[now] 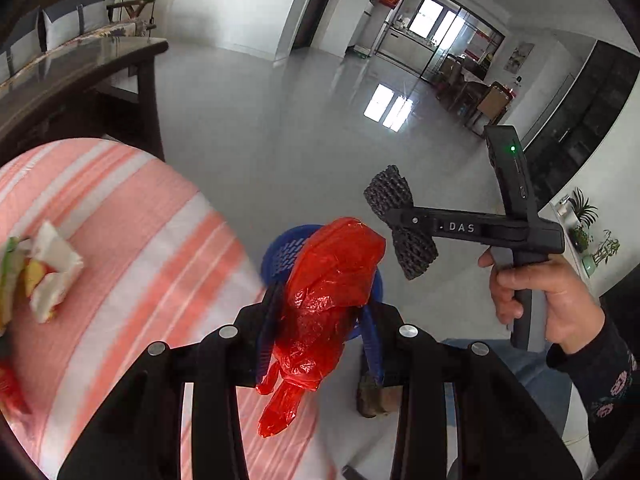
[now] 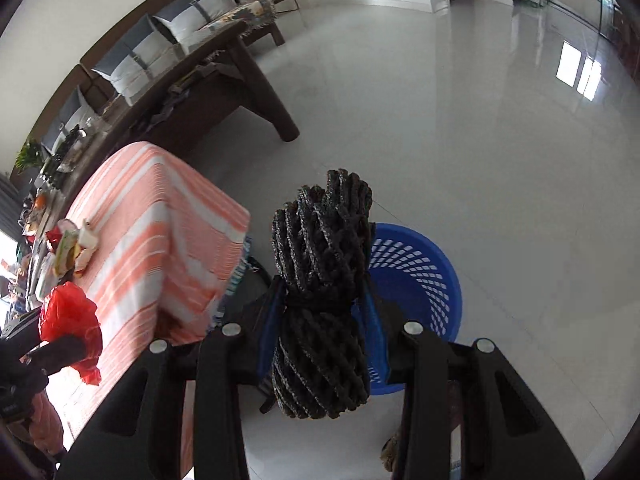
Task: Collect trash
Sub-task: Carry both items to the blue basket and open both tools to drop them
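Now I am gripping a red plastic bag in my left tongs and a black foam net in my right tongs above the blue basket at lower centre, while wrappers are waiting on the striped table.

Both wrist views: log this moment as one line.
left tongs shut on red plastic bag | right tongs shut on black foam net | blue basket on floor | wrappers on striped cloth

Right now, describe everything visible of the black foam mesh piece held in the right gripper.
The black foam mesh piece is a soft, netted sleeve with a diamond-pattern weave, speckled grey. The right gripper is shut on its middle, pinching it into a waist so both ends flare out like a bow tie. It hangs in the air above the blue plastic basket, touching only the blue-padded fingers.
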`<move>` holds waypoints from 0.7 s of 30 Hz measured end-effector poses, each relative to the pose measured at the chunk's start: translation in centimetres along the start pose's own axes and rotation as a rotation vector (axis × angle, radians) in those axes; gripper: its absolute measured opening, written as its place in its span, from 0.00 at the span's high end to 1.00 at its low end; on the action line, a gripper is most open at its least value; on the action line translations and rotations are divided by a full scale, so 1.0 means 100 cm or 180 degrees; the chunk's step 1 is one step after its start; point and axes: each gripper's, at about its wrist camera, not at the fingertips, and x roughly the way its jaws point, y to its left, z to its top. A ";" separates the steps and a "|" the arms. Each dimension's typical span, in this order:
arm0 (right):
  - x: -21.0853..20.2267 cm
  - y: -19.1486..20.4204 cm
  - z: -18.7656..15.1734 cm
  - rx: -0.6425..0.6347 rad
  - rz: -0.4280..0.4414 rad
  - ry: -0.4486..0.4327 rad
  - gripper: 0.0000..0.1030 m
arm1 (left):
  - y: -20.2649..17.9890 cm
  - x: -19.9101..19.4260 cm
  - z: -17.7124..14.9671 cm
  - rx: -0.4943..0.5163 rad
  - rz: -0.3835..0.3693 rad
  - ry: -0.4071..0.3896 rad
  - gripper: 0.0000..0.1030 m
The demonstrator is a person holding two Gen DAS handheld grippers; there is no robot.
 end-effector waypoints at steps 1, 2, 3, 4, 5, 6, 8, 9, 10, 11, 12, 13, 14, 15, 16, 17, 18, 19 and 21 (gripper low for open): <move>0.007 -0.010 0.000 0.0043 -0.0002 0.0029 0.64 | -0.006 0.020 0.007 -0.0043 -0.0032 0.0055 0.63; 0.015 -0.019 0.001 0.0088 0.0011 0.0061 0.64 | -0.011 0.039 0.013 -0.0082 -0.0070 0.0110 0.63; 0.022 -0.029 0.002 0.0130 0.0022 0.0087 0.64 | -0.017 0.057 0.018 -0.0114 -0.0102 0.0158 0.63; 0.028 -0.038 0.002 0.0176 0.0039 0.0110 0.64 | -0.021 0.074 0.023 -0.0129 -0.0125 0.0198 0.63; 0.034 -0.045 0.001 0.0230 0.0079 0.0123 0.63 | -0.024 0.090 0.026 -0.0136 -0.0139 0.0231 0.63; 0.040 -0.054 0.002 0.0303 0.0141 0.0135 0.62 | -0.027 0.105 0.030 -0.0146 -0.0156 0.0264 0.63; 0.050 -0.069 0.002 0.0456 0.0224 0.0180 0.62 | -0.028 0.132 0.036 -0.0197 -0.0159 0.0313 0.62; 0.053 -0.074 0.002 0.0495 0.0251 0.0188 0.62 | -0.028 0.144 0.039 -0.0230 -0.0138 0.0330 0.62; 0.056 -0.077 0.003 0.0509 0.0258 0.0191 0.62 | -0.026 0.154 0.042 -0.0284 -0.0109 0.0335 0.62; 0.061 -0.080 0.005 0.0511 0.0264 0.0199 0.62 | -0.025 0.164 0.044 -0.0326 -0.0118 0.0348 0.62; 0.064 -0.082 0.006 0.0510 0.0274 0.0208 0.62 | -0.022 0.171 0.046 -0.0361 -0.0121 0.0355 0.62; 0.066 -0.083 0.006 0.0525 0.0285 0.0202 0.62 | -0.021 0.180 0.049 -0.0384 -0.0118 0.0360 0.62; 0.067 -0.086 0.007 0.0551 0.0301 0.0201 0.57 | -0.021 0.186 0.051 -0.0396 -0.0118 0.0361 0.62; 0.069 -0.088 0.006 0.0589 0.0302 0.0199 0.41 | -0.020 0.193 0.053 -0.0403 -0.0114 0.0358 0.62; 0.068 -0.092 0.007 0.0622 0.0294 0.0186 0.33 | -0.021 0.199 0.054 -0.0413 -0.0119 0.0352 0.57; 0.067 -0.094 0.008 0.0650 0.0279 0.0171 0.29 | -0.022 0.204 0.056 -0.0429 -0.0122 0.0341 0.51; 0.064 -0.096 0.008 0.0676 0.0262 0.0165 0.29 | -0.022 0.205 0.057 -0.0450 -0.0082 0.0321 0.35; 0.062 -0.098 0.009 0.0700 0.0236 0.0148 0.29 | -0.022 0.205 0.059 -0.0476 0.0004 0.0288 0.19; 0.053 -0.099 0.010 0.0712 0.0123 0.0068 0.29 | -0.023 0.192 0.057 -0.0517 0.0041 0.0186 0.14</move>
